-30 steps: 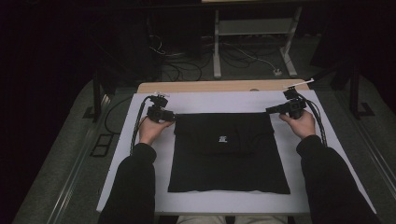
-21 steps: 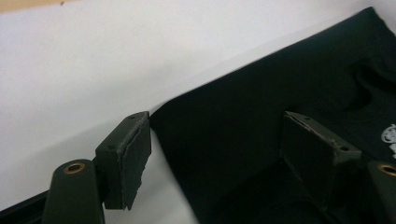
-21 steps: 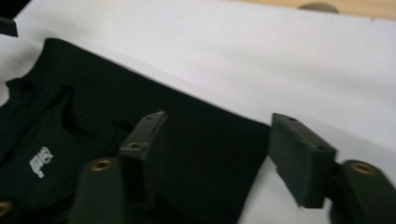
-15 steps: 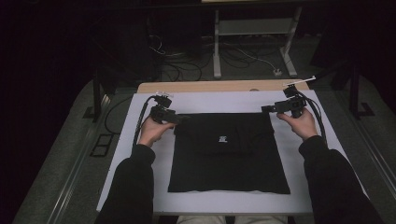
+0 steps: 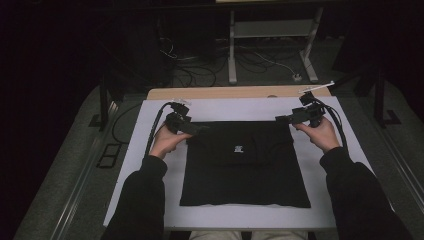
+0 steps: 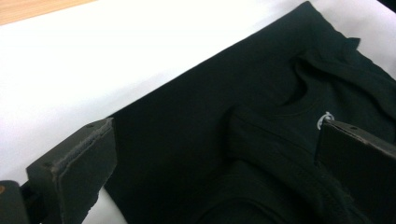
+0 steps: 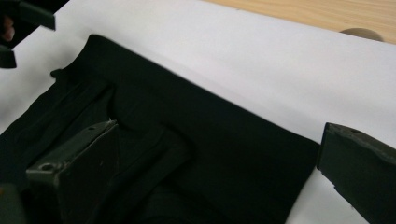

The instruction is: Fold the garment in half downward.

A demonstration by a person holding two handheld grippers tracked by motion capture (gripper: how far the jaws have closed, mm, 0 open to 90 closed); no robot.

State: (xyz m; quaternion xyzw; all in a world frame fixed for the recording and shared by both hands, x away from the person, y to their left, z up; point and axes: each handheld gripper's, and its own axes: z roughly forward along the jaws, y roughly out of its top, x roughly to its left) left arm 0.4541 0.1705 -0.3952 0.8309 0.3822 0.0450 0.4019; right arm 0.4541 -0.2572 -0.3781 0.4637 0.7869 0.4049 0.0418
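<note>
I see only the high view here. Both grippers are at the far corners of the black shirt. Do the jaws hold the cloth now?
Observer: No. In its own view the left gripper has its jaws spread wide, having just opened; the black shirt lies flat below them.
Operator: And the right one?
Observer: The right gripper has also just opened; its pads are off the cloth, above the shirt's corner.
Operator: Is the shirt smooth there?
Observer: Not fully. The left gripper view shows the folded sleeves and the neckline making ridges near a small white mark.
</note>
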